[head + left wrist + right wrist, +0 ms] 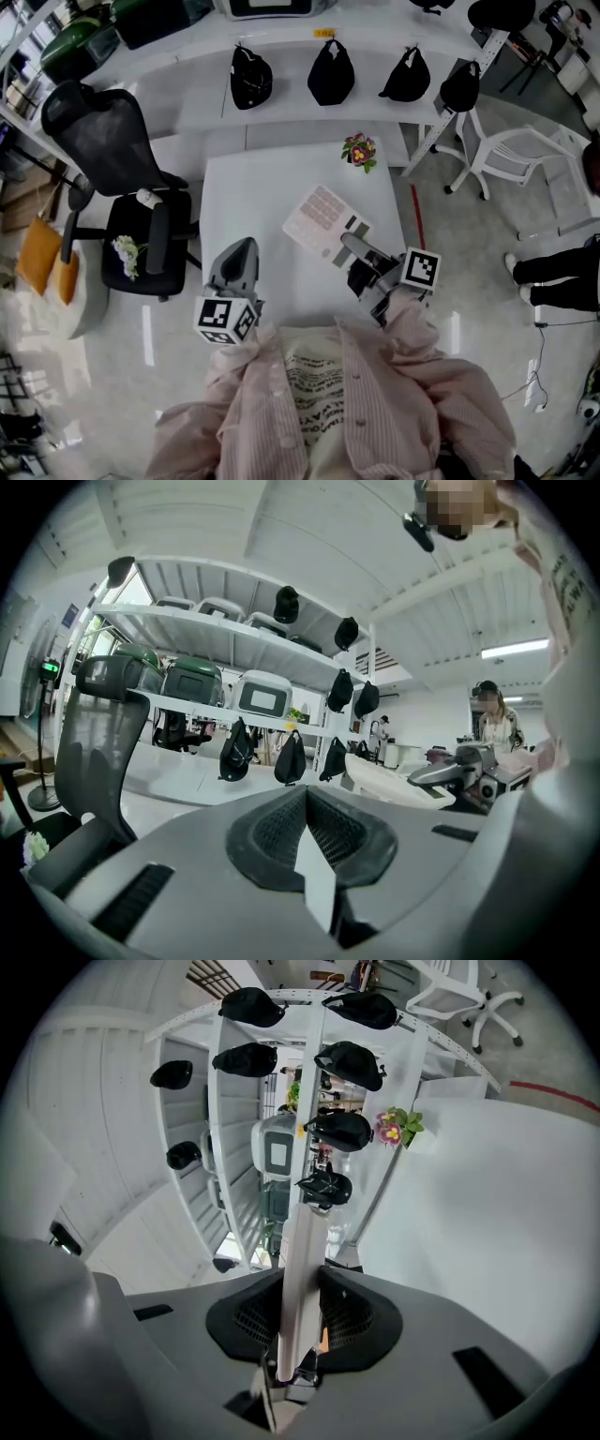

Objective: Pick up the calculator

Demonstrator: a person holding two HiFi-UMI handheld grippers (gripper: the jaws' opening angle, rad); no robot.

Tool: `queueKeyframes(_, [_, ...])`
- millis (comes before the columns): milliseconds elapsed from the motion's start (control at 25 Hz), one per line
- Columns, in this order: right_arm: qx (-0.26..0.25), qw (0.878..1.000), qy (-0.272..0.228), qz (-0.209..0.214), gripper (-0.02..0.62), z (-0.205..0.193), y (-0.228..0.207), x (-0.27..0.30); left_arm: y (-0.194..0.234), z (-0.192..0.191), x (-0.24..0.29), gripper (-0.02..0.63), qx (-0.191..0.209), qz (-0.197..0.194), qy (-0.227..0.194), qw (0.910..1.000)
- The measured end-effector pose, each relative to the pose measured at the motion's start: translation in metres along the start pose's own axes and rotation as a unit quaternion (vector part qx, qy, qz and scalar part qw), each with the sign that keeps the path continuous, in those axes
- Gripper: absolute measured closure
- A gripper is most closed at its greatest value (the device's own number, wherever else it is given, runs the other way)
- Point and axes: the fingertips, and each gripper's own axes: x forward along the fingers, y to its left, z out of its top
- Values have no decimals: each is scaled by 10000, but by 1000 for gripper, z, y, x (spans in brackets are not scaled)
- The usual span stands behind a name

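Currently: the calculator [323, 217] is in the right gripper [361, 251], pinched at one short end. The right gripper view shows the pale slab edge-on between the pads [352, 1318], both pressed against its flat faces. It hangs over the right half of the white table [246, 202] and looks clear of the surface, though the head view alone does not settle the gap. Left gripper [236, 264]: jaws pressed together, nothing between them, held at the table's near edge, apart from the calculator.

Risks, as judged:
1. The grip is at one end only, so most of the body overhangs the jaws. The weight of the free end could swing it downward about the pads, or work it out of them if the pinch is light on the smooth casing.
2. A quick tilt or jerk of the hand would make that worse.
3. A free end that dips could catch the table.

The flower pot [359, 150] at the table's far edge is well apart from the calculator and is no concern now.

Orientation: key face up, toward the head camera. The long axis runs from the jaws away from the person and leftward in the head view, roughly level. Dark panels, probably the display, lie at the gripped end. The key end points away, to the far left.
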Motion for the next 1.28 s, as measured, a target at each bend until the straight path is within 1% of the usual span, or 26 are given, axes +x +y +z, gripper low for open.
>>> queueKeyframes(200, [-50,10000,-4,84,511,1,8,-1,11,11,-4,606,71,85,-120,9999])
queueKeyframes(400, [41,9999,-47,160,511,1,10,-1,15,16,-7,605,123,135,-188,9997])
queueKeyframes(880, [79,9998,-129,162,511,1,10,-1,17,16,-10,606,189,147,-175,9996])
queueKeyframes(1280, [83,9998,-145,103,511,2,10,-2,26,17,-13,605,129,235,-136,9995])
